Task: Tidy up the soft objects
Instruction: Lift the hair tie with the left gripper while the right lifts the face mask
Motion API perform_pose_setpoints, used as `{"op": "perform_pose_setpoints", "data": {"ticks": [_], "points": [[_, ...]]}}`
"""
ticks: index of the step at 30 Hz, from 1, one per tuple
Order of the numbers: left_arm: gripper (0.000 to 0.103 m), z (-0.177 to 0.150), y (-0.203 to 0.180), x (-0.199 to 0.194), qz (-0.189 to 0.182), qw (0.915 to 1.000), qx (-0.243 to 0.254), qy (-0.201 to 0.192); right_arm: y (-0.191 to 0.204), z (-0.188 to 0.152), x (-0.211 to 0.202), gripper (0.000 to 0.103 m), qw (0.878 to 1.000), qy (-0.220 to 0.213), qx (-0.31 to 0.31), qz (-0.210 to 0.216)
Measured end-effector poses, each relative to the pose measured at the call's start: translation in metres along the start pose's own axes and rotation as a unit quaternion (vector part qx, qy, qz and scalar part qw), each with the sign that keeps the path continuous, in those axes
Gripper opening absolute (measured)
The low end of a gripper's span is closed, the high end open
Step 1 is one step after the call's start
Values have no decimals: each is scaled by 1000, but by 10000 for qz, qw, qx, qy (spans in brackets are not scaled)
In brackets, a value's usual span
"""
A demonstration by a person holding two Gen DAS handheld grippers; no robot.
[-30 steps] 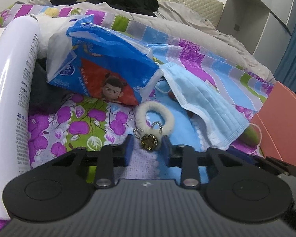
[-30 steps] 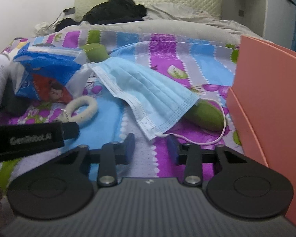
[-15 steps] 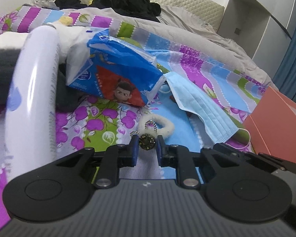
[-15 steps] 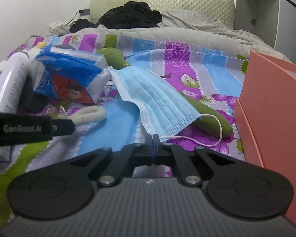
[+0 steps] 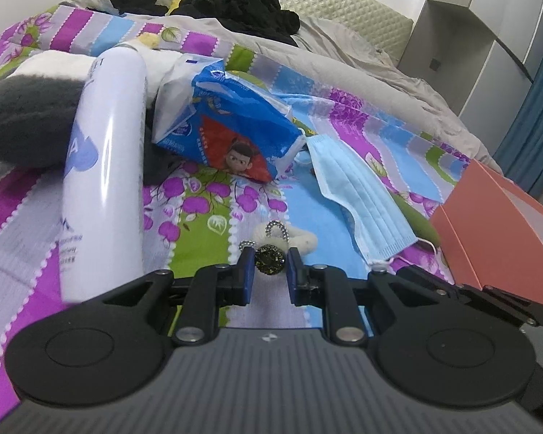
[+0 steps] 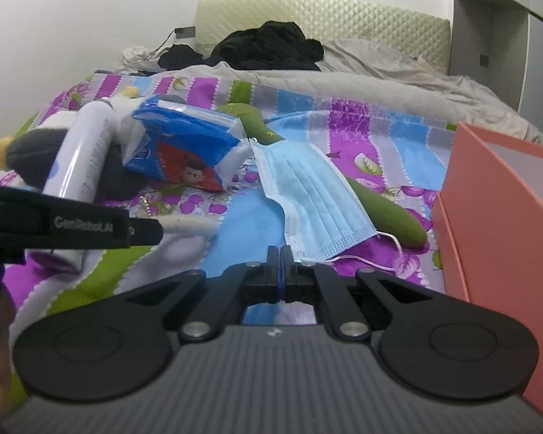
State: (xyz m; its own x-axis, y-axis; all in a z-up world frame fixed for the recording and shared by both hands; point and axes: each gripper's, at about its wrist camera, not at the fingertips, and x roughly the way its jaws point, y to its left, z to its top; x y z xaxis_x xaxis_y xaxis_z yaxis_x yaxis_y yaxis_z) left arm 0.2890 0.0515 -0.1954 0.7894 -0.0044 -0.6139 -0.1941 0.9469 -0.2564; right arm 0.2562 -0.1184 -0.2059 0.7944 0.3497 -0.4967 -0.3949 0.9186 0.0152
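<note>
A white fluffy hair tie (image 5: 300,239) with a round gold charm (image 5: 269,259) lies on the patterned bedspread. My left gripper (image 5: 269,266) is shut on the charm. The hair tie also shows in the right wrist view (image 6: 188,225), behind the left gripper's arm (image 6: 72,224). My right gripper (image 6: 280,253) is shut with nothing visibly in it, just short of the near corner of a blue face mask (image 6: 311,195). The mask (image 5: 358,195) drapes over a green plush toy (image 6: 387,209).
A blue tissue pack (image 5: 231,130) and a white spray can (image 5: 105,177) lie to the left, with a grey and white plush (image 5: 25,115) behind. An open orange box (image 6: 503,224) stands at the right. Dark clothes (image 6: 268,47) are piled near the headboard.
My left gripper closed on the hair tie's charm and drew back. My right gripper shut, then pulled back from the mask's near corner.
</note>
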Motion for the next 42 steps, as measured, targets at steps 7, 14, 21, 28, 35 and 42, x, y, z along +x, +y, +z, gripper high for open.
{"op": "perform_pose_setpoints", "data": {"ticks": [7, 14, 21, 28, 35, 42], "points": [[22, -9, 4, -7, 28, 10000, -65, 70, -1, -10, 10, 6, 9996, -60, -215, -175], [22, -8, 12, 0, 93, 9997, -143, 159, -8, -2, 40, 43, 9996, -5, -228, -145], [22, -13, 14, 14, 239, 9993, -43, 282, -7, -2, 68, 39, 9986, 312, -386, -188], [22, -12, 16, 14, 354, 9989, -81, 287, -4, -2, 69, 4, 9976, 327, -513, -336], [22, -9, 12, -7, 308, 9994, 9, 182, -8, -1, 41, 3, 9983, 219, -441, -315], [22, -19, 4, -39, 164, 9998, -51, 81, -4, -9, -12, 3, 9983, 147, -533, -163]]}}
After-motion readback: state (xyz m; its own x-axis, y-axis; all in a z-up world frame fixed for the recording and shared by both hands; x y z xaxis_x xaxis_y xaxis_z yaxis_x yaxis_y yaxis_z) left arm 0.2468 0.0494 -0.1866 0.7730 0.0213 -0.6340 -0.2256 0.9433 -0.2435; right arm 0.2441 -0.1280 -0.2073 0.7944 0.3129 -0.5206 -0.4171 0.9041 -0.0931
